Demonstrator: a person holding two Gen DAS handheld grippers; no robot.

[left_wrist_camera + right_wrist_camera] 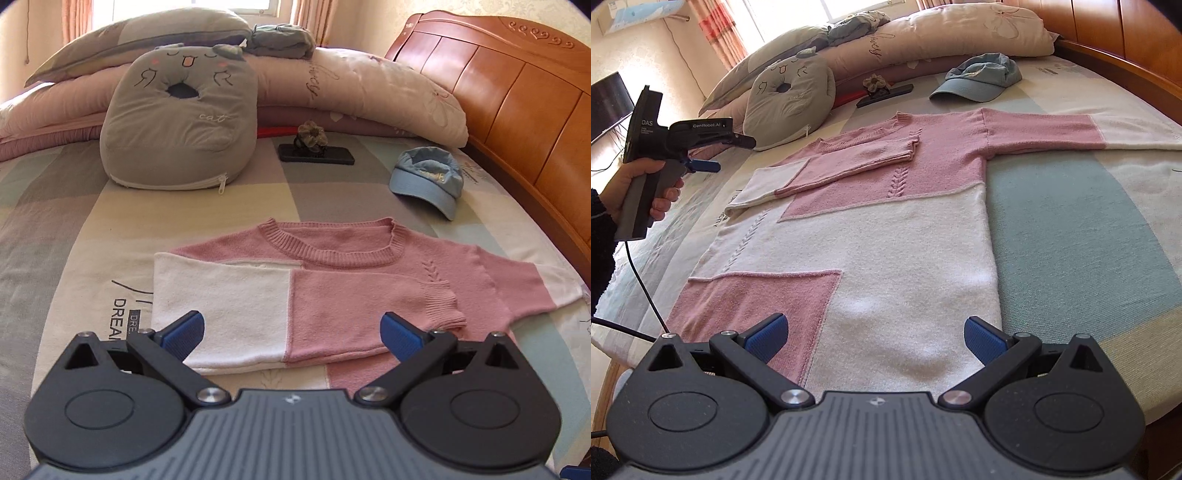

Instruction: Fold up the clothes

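While the pink and white sweater [886,236] is lying flat on the bed [1071,229] with its neck toward the pillows, both grippers are hovering over it with nothing between their blue pads. The left gripper [293,334] is standing wide open above the left sleeve [258,314], which is lying folded across the chest so that its ribbed pink cuff [441,306] is resting near the middle of the body. In the right wrist view that same gripper is showing from the side, gripped by a hand [635,192] in a dark sleeve [600,251], with a black cable [642,288] trailing down from its handle. The right gripper [875,338] is also spread wide, sitting over the hem end of the sweater, where a pink patch [753,299] is meeting the white lower body. The right sleeve [1071,131] is stretching straight out sideways, pink near the shoulder and white toward the cuff, unfolded. Beyond the sweater, a light blue cap [428,179] is sitting on the checked bedspread, well apart from the collar. A grey cat-face cushion [177,122] is leaning near the pillows [351,88], and a dark phone [316,154] with a small flower-shaped piece [311,134] on it is lying between the cushion and the cap. A wooden headboard [517,92] is running along the right side.
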